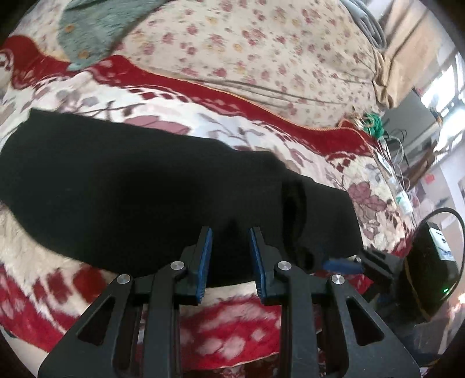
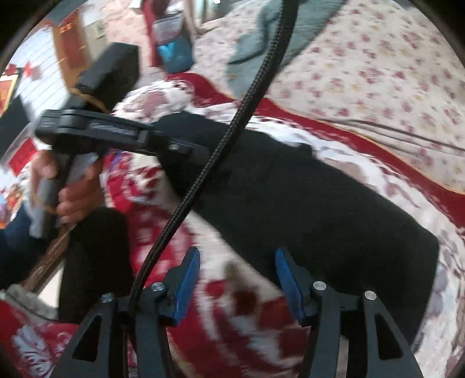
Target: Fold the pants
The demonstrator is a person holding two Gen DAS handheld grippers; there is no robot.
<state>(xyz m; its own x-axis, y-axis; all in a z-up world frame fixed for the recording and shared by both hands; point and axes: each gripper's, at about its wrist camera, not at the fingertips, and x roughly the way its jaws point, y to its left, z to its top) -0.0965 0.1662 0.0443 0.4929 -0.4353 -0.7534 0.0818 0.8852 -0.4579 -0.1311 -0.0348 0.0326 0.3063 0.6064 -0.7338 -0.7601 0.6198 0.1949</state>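
A lived-in bedroom at home: a red-and-cream floral blanket (image 1: 180, 101) covers the bed, with a cream rose-print quilt (image 1: 261, 43) bunched just beyond it and a grey-green fleece garment (image 1: 96, 26) lying at the quilt's far edge. Beside the bed, a window (image 1: 444, 84) lets in daylight.

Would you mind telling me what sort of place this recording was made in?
Most likely a bedroom at home: the black pants lie on a red floral blanket over a floral bedsheet, with household clutter alongside.
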